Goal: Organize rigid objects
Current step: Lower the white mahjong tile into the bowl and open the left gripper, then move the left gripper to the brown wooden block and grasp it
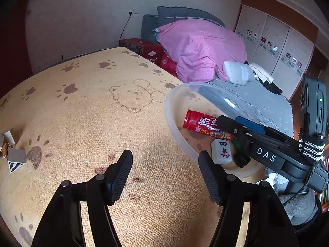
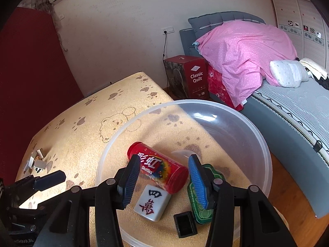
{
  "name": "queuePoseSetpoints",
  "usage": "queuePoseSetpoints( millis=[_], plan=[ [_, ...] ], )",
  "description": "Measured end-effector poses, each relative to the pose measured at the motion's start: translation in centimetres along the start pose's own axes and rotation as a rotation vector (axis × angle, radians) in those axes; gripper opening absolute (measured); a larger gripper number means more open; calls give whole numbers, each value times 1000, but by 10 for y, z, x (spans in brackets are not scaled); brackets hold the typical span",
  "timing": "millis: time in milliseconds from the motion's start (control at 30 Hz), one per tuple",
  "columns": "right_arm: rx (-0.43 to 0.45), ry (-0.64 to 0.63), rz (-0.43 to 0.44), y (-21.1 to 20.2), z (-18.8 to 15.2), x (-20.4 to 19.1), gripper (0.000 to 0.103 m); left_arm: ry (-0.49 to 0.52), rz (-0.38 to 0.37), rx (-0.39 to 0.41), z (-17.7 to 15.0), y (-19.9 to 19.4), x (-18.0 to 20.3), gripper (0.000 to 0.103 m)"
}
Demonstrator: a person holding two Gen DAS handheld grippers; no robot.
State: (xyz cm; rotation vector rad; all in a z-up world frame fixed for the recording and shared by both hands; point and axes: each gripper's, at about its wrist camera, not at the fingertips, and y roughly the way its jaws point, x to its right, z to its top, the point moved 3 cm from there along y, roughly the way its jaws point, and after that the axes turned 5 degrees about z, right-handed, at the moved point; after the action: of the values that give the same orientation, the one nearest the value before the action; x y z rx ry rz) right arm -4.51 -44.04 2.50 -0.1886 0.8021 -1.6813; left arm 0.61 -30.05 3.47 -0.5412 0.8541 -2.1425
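A clear plastic bowl (image 2: 265, 154) stands on the yellow paw-print cloth. In it lie a red Skittles tube (image 2: 158, 170), a white mahjong tile (image 2: 153, 204), a green patterned piece (image 2: 203, 212) and a small black box (image 2: 185, 223). My right gripper (image 2: 164, 177) hovers over the bowl, open, and the tube lies under its gap untouched by the pads. In the left wrist view the bowl (image 1: 172, 119), tube (image 1: 197, 122) and tile (image 1: 223, 151) sit right of my left gripper (image 1: 165, 170), which is open and empty above the cloth. The right gripper (image 1: 236, 123) reaches in from the right.
Small grey and zebra-striped pieces (image 1: 16, 158) lie at the cloth's left edge, also seen as small pieces (image 2: 38, 162) in the right wrist view. Beyond the table stand a red "Classic Quilt" box (image 2: 195, 76) and a bed with a pink quilt (image 2: 246, 51).
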Motion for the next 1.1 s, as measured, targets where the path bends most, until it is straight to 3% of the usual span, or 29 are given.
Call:
queuePoseSetpoints(
  millis=[567,1100],
  plan=[
    [-1,-129,53,0,-5,-62,61,-163,112,20,-19,-28,-88,75],
    [-115,-227,181,19,-36,-129,66,-359,261,4,-53,-50,-179,79]
  ],
)
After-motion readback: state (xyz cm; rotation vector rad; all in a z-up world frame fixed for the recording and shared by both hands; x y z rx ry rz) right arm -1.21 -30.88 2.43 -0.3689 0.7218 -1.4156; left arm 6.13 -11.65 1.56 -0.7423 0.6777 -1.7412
